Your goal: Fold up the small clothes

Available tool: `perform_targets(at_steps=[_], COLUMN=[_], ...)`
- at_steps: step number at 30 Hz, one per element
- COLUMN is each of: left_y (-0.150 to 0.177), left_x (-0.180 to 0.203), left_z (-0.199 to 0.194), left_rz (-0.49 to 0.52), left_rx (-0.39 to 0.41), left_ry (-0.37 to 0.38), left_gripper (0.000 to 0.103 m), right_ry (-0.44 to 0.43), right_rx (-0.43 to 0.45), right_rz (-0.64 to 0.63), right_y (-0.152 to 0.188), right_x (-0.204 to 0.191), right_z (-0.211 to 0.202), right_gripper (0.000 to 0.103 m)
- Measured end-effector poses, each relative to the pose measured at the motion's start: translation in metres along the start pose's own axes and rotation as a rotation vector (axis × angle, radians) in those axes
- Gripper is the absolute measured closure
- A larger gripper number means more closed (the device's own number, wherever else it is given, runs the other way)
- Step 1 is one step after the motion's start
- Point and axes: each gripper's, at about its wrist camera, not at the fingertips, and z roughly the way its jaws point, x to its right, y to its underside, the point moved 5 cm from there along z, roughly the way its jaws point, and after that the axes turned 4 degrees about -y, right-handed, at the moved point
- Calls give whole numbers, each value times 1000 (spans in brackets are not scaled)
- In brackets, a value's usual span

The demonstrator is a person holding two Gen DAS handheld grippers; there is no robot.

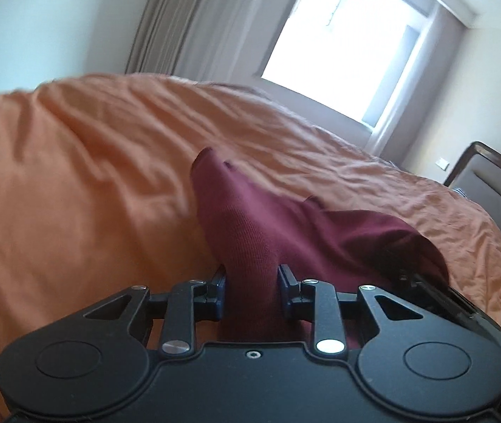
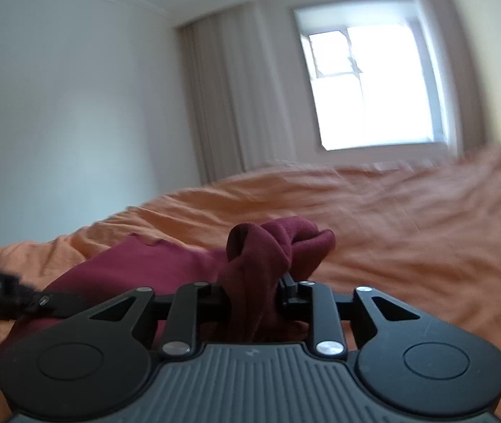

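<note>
Both tongs clamp one maroon knit garment above the orange bedspread: left tongs, right tongs. No legible writing.

Daylight only, from the window at 1 o'clock in the left view and the same window at 1 o'clock in the right. We see it blown out white, no detail. Room soft, fairly bright. Motion blur smears the bedspread, worse in the right view. Fisheye bends walls; black vignette in corners.
</note>
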Motion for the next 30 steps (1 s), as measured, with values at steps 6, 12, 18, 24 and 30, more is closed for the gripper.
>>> perform_targets(at_steps=[6,12,18,24,30], left_y=[11,15,16,20,34], left_x=[-14,-16,-16,-7,12], left_z=[5,4,-11,-34,-56], left_rz=[-57,-76,-73,-47,19], left_rx=[-8,-33,-25,0,14], left_ry=[8,-32,-64,-83,-89], left_gripper=[65,35,17,2,1], right_ry=[27,113,202,221,176], right_rx=[-45,-66,-65,-45,45], right_rz=[95,84,46,30,-38], right_y=[14,19,18,16,5], right_x=[25,33,35,39,23], right_z=[-13,-22,-31,-59,-107], right_gripper=[48,23,6,4,0])
